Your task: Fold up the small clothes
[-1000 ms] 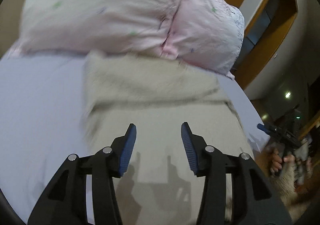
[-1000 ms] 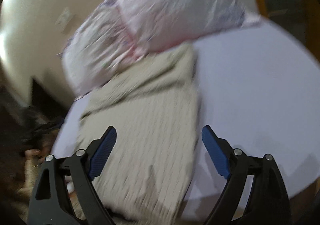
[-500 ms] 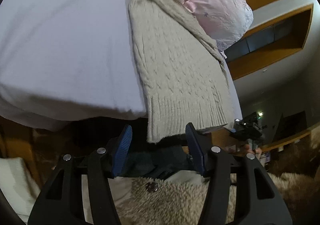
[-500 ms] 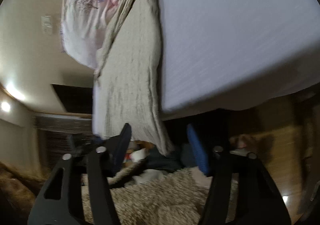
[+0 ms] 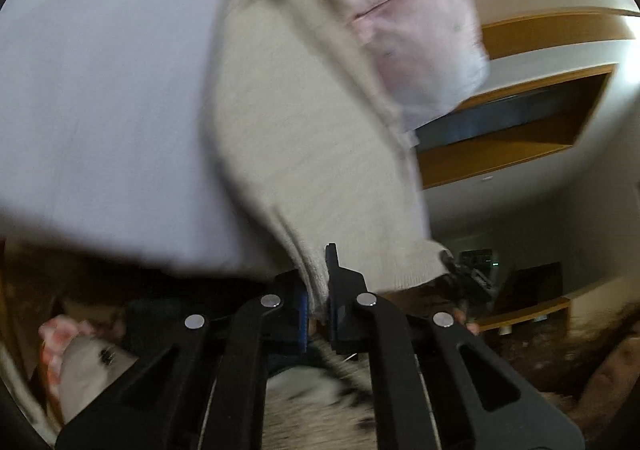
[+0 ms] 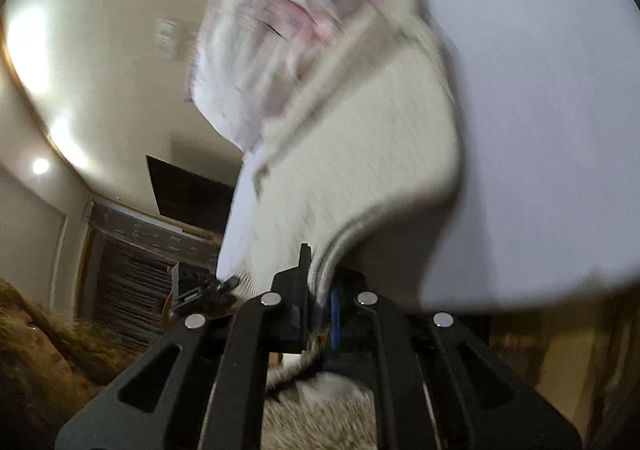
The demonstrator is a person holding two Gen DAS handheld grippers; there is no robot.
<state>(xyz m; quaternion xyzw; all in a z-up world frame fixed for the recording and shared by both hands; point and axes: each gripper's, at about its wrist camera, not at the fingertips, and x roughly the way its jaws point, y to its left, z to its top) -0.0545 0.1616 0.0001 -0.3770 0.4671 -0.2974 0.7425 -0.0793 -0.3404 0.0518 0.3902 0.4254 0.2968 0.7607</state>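
A cream cable-knit sweater (image 5: 304,130) lies on the pale lilac bed sheet (image 5: 100,90), its ribbed hem hanging over the bed's near edge. My left gripper (image 5: 318,290) is shut on the hem's left corner and lifts it. In the right wrist view the same sweater (image 6: 360,154) curls up from the sheet (image 6: 540,130). My right gripper (image 6: 318,290) is shut on the hem's right corner. Both views are motion-blurred.
A pink floral pillow (image 5: 412,22) rests against the sweater's far end; it also shows in the right wrist view (image 6: 272,30). A shaggy rug (image 6: 316,418) lies on the floor below the bed edge. A wooden shelf (image 5: 520,130) is on the wall.
Both grippers dropped below the bed edge, closed on the sweater's hem corners, and now pull the hem up off the sheet.
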